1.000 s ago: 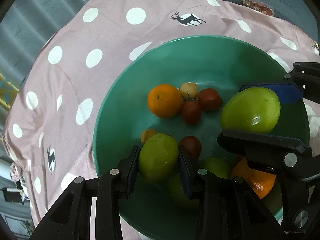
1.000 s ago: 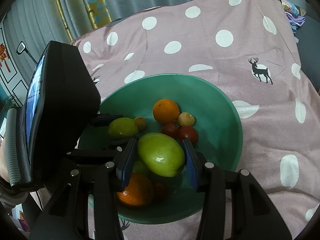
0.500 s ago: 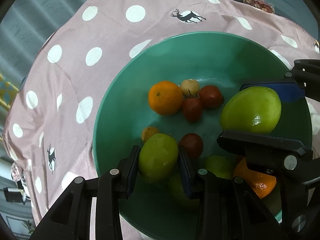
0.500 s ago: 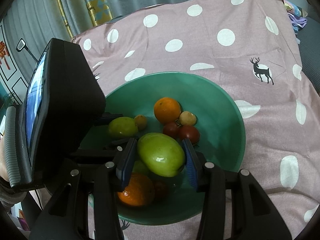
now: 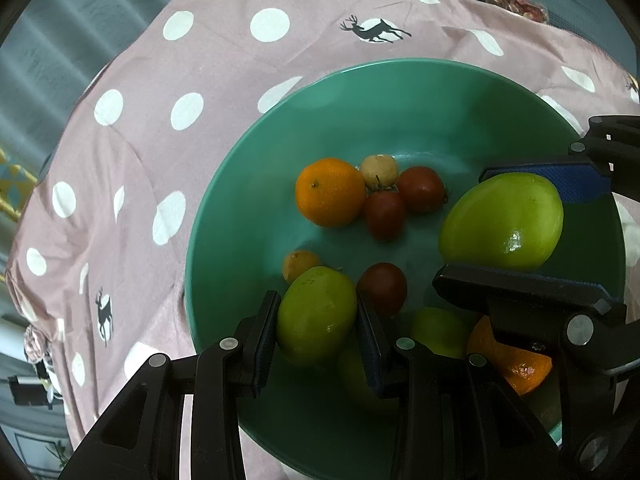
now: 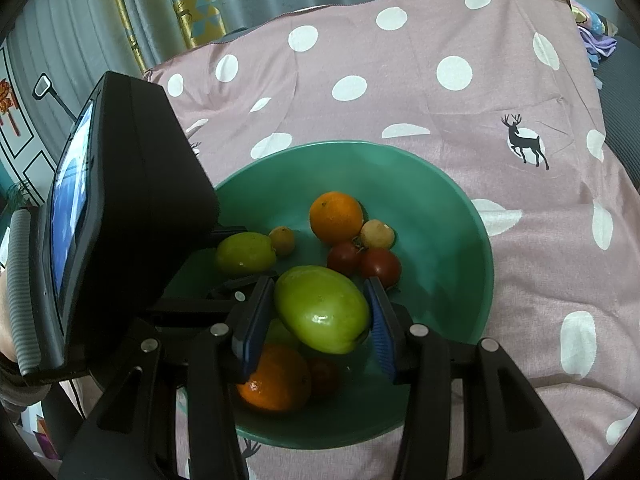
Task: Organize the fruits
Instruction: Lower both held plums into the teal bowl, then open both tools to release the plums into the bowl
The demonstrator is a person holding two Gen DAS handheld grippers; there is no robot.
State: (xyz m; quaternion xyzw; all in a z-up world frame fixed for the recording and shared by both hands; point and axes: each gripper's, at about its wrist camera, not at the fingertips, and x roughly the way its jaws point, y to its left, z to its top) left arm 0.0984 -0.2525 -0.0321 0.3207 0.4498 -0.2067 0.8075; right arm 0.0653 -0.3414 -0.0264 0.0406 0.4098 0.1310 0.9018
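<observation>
A teal bowl (image 5: 240,184) (image 6: 460,240) sits on a pink dotted cloth. My left gripper (image 5: 316,312) (image 6: 240,254) is shut on a small green fruit (image 5: 316,316) (image 6: 245,253) over the bowl's near-left side. My right gripper (image 6: 320,300) (image 5: 520,232) is shut on a larger green fruit (image 6: 322,308) (image 5: 502,220) above the bowl. Loose in the bowl lie an orange (image 5: 330,192) (image 6: 336,216), three dark red tomatoes (image 5: 420,189), a pale round fruit (image 5: 378,168) and a tiny orange fruit (image 5: 300,264). A second orange (image 6: 276,380) and more green fruit lie under the grippers, partly hidden.
The pink cloth (image 6: 440,120) with white dots and deer prints spreads around the bowl on all sides. Curtains (image 6: 200,0) hang behind. A red packet (image 5: 516,2) lies past the cloth's far edge. The left gripper's black body (image 6: 132,200) blocks the right wrist view's left side.
</observation>
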